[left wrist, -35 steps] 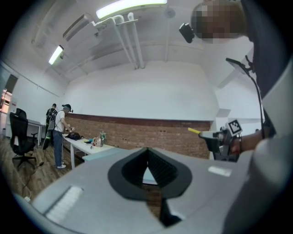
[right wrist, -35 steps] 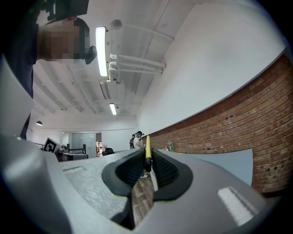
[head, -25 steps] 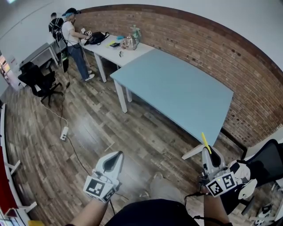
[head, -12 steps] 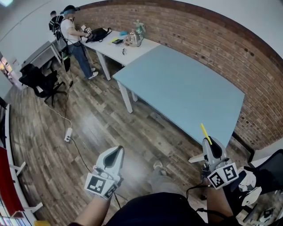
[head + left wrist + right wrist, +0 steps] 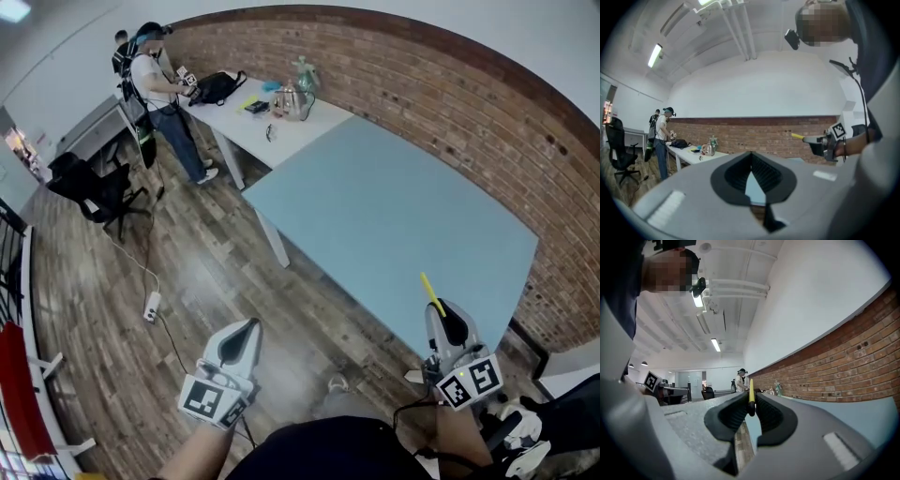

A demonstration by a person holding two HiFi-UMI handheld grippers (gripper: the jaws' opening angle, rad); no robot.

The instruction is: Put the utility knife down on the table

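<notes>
The right claw (image 5: 442, 313) is pinching a slim yellow utility knife (image 5: 430, 291) edge-on between its dark ribbed pads, and the right gripper view shows the yellow strip (image 5: 751, 395) standing upright in the narrow slot between them. The knife is up in the air, not lying on anything. In the head view its free end reaches out past the claw tips and shows against the near edge of the large light blue rectangular surface (image 5: 394, 211). The left claw (image 5: 247, 327) hangs over the dark wooden plank floor (image 5: 187, 267), well apart from the right one, its tips pressed together (image 5: 751, 154) with nothing between them. Beyond the blue surface a white surface (image 5: 246, 125) holding small items runs along the red brick wall (image 5: 450, 84), and a person (image 5: 155, 80) stands at its far end near a black office chair (image 5: 94, 187).
</notes>
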